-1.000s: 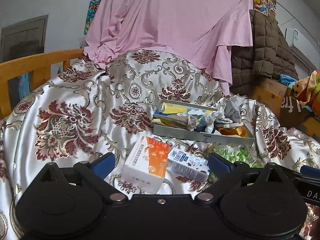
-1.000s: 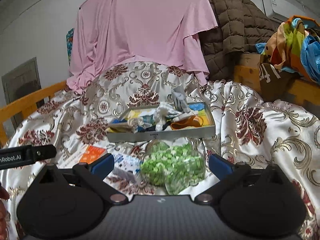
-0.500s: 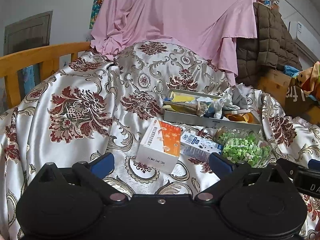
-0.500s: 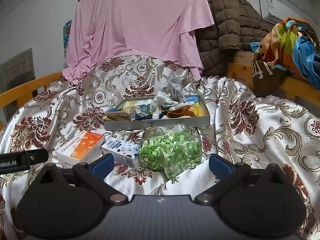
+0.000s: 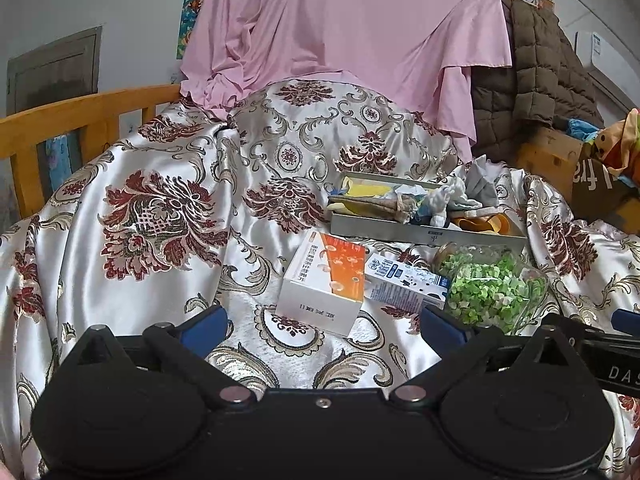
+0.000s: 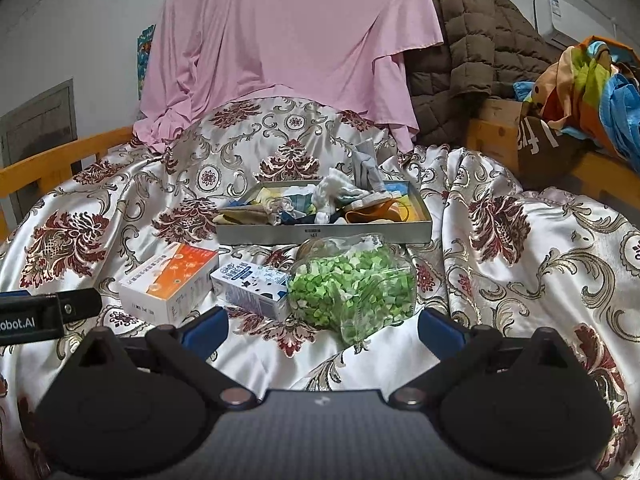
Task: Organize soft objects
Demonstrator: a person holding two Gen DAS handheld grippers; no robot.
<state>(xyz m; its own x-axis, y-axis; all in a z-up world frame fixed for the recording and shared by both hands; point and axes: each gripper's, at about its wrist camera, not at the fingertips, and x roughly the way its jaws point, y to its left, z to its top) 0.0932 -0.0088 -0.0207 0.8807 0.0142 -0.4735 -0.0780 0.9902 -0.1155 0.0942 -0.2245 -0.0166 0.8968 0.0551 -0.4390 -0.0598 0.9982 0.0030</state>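
A grey tray (image 5: 400, 232) (image 6: 320, 234) on the satin bedspread holds a jumble of soft cloth items: yellow, beige, white, grey and orange pieces. In front of it lie an orange-and-white box (image 5: 326, 280) (image 6: 172, 280), a blue-and-white carton (image 5: 404, 286) (image 6: 252, 286) and a clear bag of green bits (image 5: 492, 292) (image 6: 352, 284). My left gripper (image 5: 322, 326) is open, close to the orange box, holding nothing. My right gripper (image 6: 322, 326) is open just short of the green bag, also holding nothing.
A pink sheet (image 6: 288, 40) drapes the back. A brown quilted jacket (image 6: 472, 52) and colourful fabric (image 6: 592, 88) pile up at right on wooden furniture. An orange wooden rail (image 5: 72, 120) runs along the left. The other gripper's body (image 6: 44, 314) shows at left.
Both grippers have pulled back and risen from the items on the bed, so the boxes, bag and tray now sit farther away. Both stay open with nothing held.
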